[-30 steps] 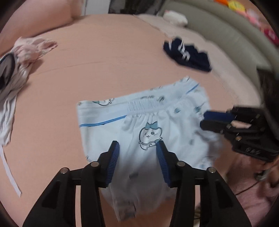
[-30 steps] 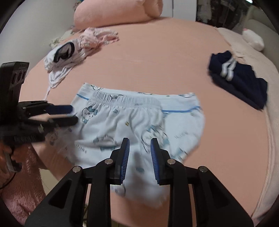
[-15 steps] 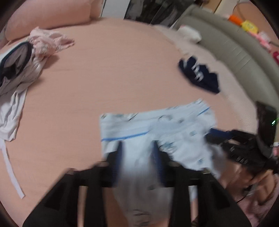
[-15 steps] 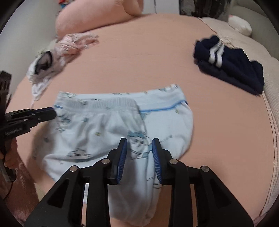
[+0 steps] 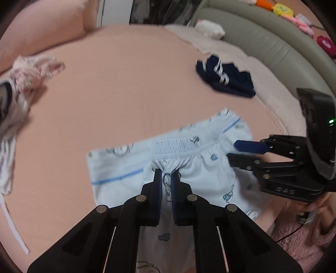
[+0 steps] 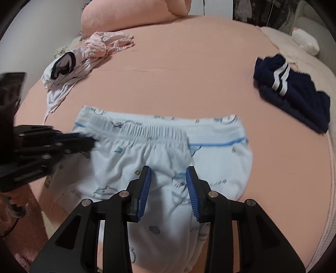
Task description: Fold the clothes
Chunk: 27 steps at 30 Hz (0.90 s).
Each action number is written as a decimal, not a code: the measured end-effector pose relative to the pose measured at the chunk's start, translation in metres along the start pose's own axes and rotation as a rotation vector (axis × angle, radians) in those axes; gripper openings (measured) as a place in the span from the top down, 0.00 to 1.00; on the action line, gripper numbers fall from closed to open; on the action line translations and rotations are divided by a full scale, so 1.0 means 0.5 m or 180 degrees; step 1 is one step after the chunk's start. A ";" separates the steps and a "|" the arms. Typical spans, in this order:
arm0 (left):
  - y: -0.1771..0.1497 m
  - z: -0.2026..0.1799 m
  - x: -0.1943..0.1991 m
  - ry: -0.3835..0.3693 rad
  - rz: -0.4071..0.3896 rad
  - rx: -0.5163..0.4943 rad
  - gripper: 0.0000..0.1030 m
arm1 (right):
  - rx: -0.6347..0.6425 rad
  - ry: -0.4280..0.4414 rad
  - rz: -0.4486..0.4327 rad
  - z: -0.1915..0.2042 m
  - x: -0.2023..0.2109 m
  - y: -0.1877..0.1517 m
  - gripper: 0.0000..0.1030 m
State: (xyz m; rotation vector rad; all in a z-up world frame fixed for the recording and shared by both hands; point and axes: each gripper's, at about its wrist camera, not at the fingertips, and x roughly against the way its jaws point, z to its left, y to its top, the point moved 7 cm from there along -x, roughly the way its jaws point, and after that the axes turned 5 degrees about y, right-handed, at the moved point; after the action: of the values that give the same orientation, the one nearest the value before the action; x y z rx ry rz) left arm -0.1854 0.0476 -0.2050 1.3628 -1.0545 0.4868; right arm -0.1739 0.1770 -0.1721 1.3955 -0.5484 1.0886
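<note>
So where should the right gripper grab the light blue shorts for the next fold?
Probably the fabric just under the elastic waistband of the light blue shorts, from the near bed edge. The left gripper already pinches there; the right gripper is open over flat cloth.

Wide peach-pink bed sheet spread before me, a big pink pillow at its far edge. On my right a pale green padded headboard curves round, soft toys lined on top.
</note>
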 end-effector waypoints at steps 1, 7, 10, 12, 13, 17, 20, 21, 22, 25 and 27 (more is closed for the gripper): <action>0.005 0.002 -0.004 0.0058 -0.0008 -0.0026 0.92 | -0.0021 -0.0008 -0.0056 0.000 0.003 0.007 0.66; -0.013 0.039 -0.056 0.0093 0.0222 0.0099 0.86 | -0.0097 -0.0240 -0.0007 -0.023 -0.051 0.012 0.63; -0.006 0.042 0.000 0.0154 -0.0010 0.0166 0.77 | -0.0246 -0.0199 -0.0113 -0.026 -0.033 0.008 0.63; 0.000 0.033 0.042 0.0126 -0.0271 0.0144 0.77 | -0.0276 -0.0166 -0.0238 -0.017 0.000 0.009 0.63; 0.002 0.026 0.053 0.0109 -0.0339 0.0096 0.77 | -0.0269 -0.0104 -0.0290 -0.008 0.017 0.008 0.62; -0.004 -0.021 0.027 -0.0108 -0.0250 -0.0146 0.77 | -0.0179 0.0165 -0.0248 0.034 0.039 -0.001 0.61; -0.027 -0.017 -0.047 0.0103 0.0061 -0.0133 0.78 | -0.0008 0.0130 0.0012 0.059 -0.003 -0.016 0.63; -0.031 -0.013 -0.058 0.0077 0.0077 -0.0047 0.78 | 0.0005 0.0029 0.0031 0.053 -0.017 -0.020 0.63; -0.034 -0.005 -0.057 0.0030 0.0043 0.0075 0.81 | -0.0007 -0.0085 0.0010 0.042 -0.028 -0.022 0.63; -0.044 0.012 -0.052 -0.0053 -0.0028 0.0320 0.83 | -0.0193 -0.0292 -0.0245 0.007 -0.027 -0.021 0.66; -0.046 0.007 -0.048 -0.0052 -0.0035 0.0276 0.83 | -0.0356 -0.0496 -0.0451 -0.022 -0.008 -0.016 0.64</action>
State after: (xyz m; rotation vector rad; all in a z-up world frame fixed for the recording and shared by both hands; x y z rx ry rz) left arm -0.1794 0.0465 -0.2379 1.4504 -1.0491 0.5191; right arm -0.1718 0.1875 -0.1812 1.4058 -0.6040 0.8286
